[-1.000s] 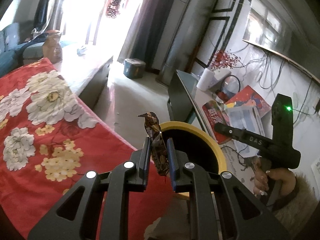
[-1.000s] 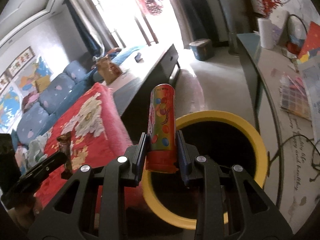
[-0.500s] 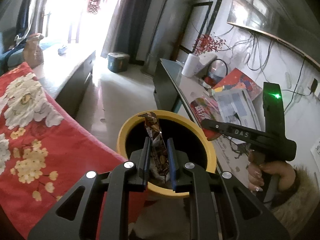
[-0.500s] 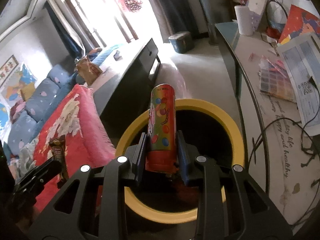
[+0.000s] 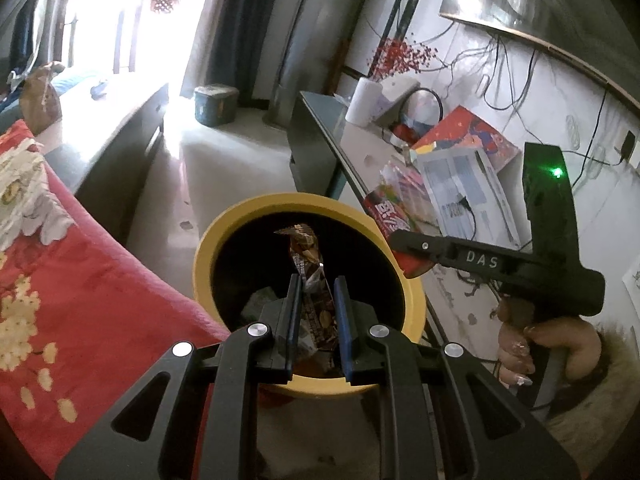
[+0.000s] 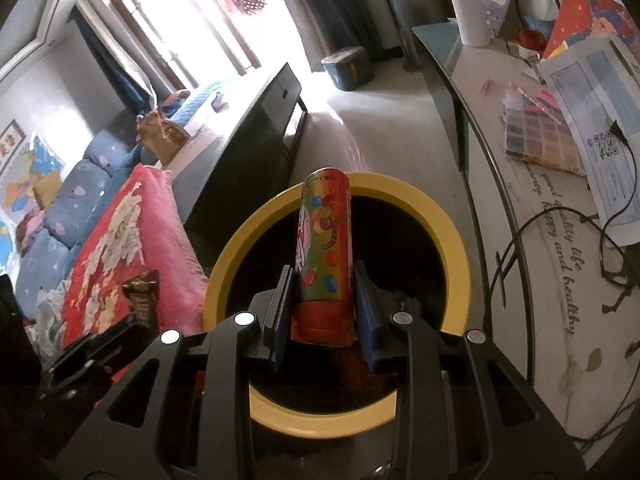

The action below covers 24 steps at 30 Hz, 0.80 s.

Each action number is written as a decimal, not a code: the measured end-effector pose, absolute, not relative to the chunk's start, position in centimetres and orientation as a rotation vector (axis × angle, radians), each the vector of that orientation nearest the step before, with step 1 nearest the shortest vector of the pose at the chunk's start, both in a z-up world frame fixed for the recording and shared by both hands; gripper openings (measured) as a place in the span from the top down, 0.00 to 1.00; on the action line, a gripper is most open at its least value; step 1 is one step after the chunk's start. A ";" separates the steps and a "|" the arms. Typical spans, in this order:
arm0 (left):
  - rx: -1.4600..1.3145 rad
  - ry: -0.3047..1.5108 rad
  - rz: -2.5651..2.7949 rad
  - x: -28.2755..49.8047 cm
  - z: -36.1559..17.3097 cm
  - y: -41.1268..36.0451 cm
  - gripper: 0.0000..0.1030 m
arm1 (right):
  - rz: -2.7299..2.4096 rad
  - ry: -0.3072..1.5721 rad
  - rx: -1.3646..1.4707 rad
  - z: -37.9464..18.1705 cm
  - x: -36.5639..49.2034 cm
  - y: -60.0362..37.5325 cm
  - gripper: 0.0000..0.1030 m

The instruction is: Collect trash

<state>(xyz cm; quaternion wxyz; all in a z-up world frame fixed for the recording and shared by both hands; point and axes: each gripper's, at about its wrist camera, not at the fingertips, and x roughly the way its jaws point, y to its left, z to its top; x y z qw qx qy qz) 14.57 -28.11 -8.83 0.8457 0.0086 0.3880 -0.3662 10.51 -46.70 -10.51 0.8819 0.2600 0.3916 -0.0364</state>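
Note:
A yellow-rimmed black bin [image 5: 248,220] stands on the floor between a red flowered bed and a glass desk; it also shows in the right wrist view [image 6: 448,232]. My left gripper [image 5: 317,300] is over the bin's mouth; its jaws have parted a little around a brown snack wrapper [image 5: 310,276] that still stands between them. My right gripper [image 6: 323,292] is shut on a red candy tube [image 6: 324,240] with coloured dots, held over the bin. The right gripper shows in the left wrist view [image 5: 404,240], the wrapper in the right wrist view [image 6: 141,300].
The red flowered bedspread [image 5: 60,300] lies left of the bin. The glass desk [image 6: 540,240] on the right holds papers, cables and a paper roll [image 5: 362,102]. A dark low cabinet [image 6: 256,128] and a small box [image 5: 214,104] stand further back.
Both grippers moved from beside the bin to over its mouth. The left gripper's jaws look slightly wider around the wrapper than before.

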 end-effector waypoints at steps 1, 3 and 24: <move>0.021 0.826 -0.777 14.8 -9.1 -28.4 0.85 | -0.076 0.817 0.546 -10.6 10.5 -46.8 0.78; 0.024 0.833 -0.786 15.1 -9.5 -28.9 0.84 | -0.081 0.818 0.558 -10.8 10.4 -47.0 0.78; 0.022 0.823 -0.678 17.9 -9.4 -28.0 0.07 | -0.236 0.790 0.473 -9.0 7.8 -47.7 0.22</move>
